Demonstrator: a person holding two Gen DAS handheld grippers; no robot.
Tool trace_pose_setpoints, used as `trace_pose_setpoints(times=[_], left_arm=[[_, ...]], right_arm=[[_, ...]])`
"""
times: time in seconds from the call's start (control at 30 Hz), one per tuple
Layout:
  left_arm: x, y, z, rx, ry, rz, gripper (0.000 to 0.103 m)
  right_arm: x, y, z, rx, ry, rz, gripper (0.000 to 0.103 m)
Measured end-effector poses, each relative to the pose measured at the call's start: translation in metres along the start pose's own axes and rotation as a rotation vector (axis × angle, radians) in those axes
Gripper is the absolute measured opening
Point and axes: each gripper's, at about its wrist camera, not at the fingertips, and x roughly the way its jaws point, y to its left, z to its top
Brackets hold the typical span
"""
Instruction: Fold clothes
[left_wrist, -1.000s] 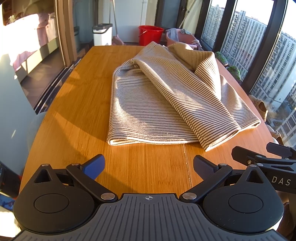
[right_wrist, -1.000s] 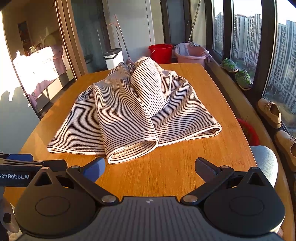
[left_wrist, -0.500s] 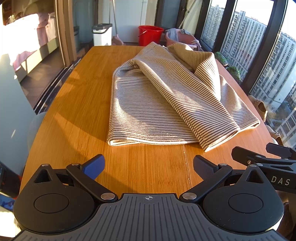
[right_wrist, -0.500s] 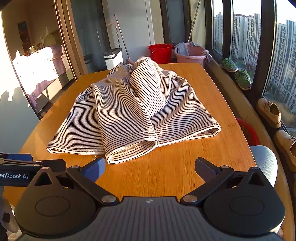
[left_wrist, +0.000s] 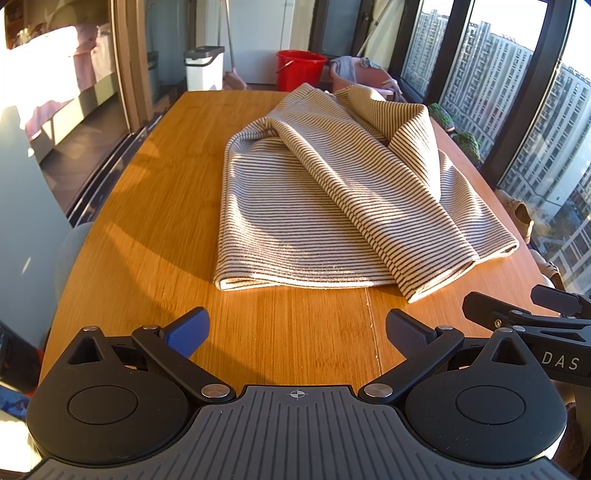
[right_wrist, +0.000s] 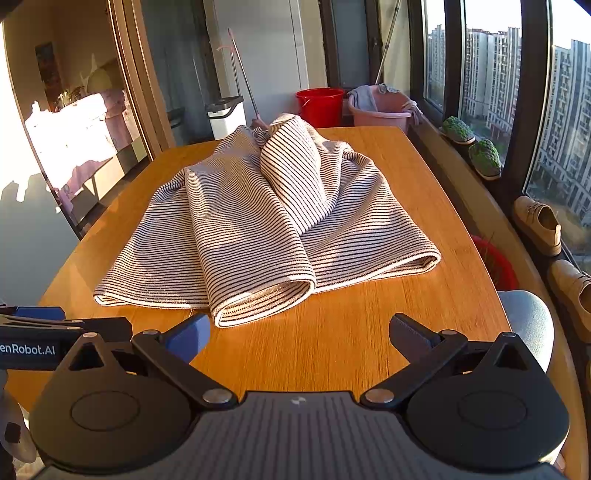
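So the striped garment is lying on the bench straight ahead of both tools, with bare wood between its near hem and the fingertips. Its long axis runs away from the cameras toward the far end of the bench, so it's the near hem edge that faces the tools. It's loosely bunched: one thick rolled flap lies diagonally over the flatter layer, and a peak of cloth stands up at the far end.

The left tool has its jaws spread wide, nothing between them, and it points at the flat near-left corner of the hem. The right tool is spread apart and empty too, and the rolled flap end sits just past its left fingertip, so I'd say the right one is nearer to the cloth. The near-right corner lies further off to its right.

Honestly this could be a half-folded piece or one just dropped in a heap, can't tell from here. Either way both near corners look reachable without crossing hands
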Motion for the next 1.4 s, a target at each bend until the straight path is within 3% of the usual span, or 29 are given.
trace_pose_setpoints(times=[0.9,1.2,1.4], left_arm=[[0.003,0.006,0.002,-0.011,-0.008,0.005,0.103],[0.024,0.008,0.009,0.017,0.015,-0.036,0.103],[0.037,0.013,0.017,0.024,-0.014,-0.081,0.103]], right_arm=[[0.010,-0.001,0.000,-0.003,0.026,-0.007,0.103],[0.023,-0.010,0.006,0.009,0.037,-0.015,0.103],[0.047,-0.028,0.020,0.059,0.065,0.005,0.103]])
